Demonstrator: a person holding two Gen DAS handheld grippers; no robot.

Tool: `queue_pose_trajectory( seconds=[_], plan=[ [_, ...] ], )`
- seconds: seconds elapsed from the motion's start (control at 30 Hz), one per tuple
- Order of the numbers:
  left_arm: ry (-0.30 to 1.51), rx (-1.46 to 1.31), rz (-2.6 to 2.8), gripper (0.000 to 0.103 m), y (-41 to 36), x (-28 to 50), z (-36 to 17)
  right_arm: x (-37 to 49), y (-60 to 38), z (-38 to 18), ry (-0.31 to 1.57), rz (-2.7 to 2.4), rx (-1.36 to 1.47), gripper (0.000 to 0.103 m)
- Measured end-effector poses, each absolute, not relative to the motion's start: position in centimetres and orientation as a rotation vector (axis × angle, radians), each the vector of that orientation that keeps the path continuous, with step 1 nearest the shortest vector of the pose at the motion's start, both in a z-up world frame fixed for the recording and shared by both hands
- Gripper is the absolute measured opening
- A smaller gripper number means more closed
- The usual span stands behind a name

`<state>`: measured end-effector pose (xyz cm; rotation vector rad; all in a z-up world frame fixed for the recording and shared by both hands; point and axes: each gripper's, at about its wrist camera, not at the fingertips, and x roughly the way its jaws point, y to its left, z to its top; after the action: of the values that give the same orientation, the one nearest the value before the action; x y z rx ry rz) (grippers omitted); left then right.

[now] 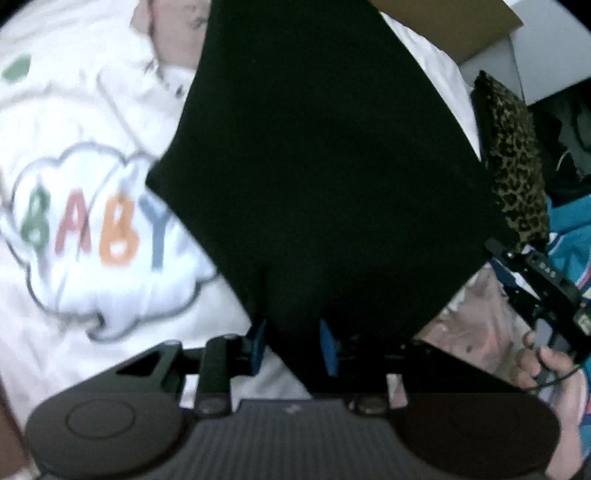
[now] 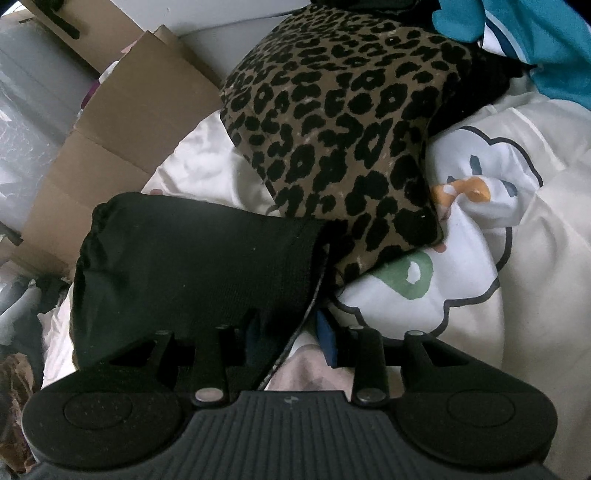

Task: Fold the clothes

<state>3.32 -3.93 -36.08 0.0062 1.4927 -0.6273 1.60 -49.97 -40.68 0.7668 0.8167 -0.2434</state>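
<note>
A black garment [image 1: 314, 166] fills the middle of the left wrist view, spread out above the white bedding. My left gripper [image 1: 293, 345] is shut on its lower corner, and the cloth runs between the blue pads [image 1: 328, 347]. In the right wrist view the same black garment [image 2: 184, 266] drapes over the left finger. Its ribbed hem passes between the jaws of my right gripper [image 2: 290, 338], which stand open, with a gap between the hem and the right pad [image 2: 327, 343]. A hand [image 1: 550, 365] holds the right gripper at the garment's far corner.
A white quilt [image 1: 74, 288] with a cloud print reading BABY lies underneath. A leopard-print cloth [image 2: 343, 140] sits behind the black garment. Teal clothing [image 2: 535, 33] lies at the far right. Cardboard boxes [image 2: 122, 122] stand beyond the bed's edge on the left.
</note>
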Motion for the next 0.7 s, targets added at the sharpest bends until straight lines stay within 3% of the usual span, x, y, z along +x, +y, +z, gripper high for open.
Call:
queue_pose_trajectory(
  seconds=[0.43, 0.7],
  plan=[
    [1.590, -0.261, -0.668, 0.034, -1.2, 2.6, -38.4, 1.0, -50.4, -41.1, 0.804, -0.224, 0.788, 0.040],
    [1.652, -0.511, -0.605, 0.050, 0.5, 1.3, -41.3, 0.8, -50.3, -41.1, 0.810, -0.220, 0.779, 0.040]
  ],
)
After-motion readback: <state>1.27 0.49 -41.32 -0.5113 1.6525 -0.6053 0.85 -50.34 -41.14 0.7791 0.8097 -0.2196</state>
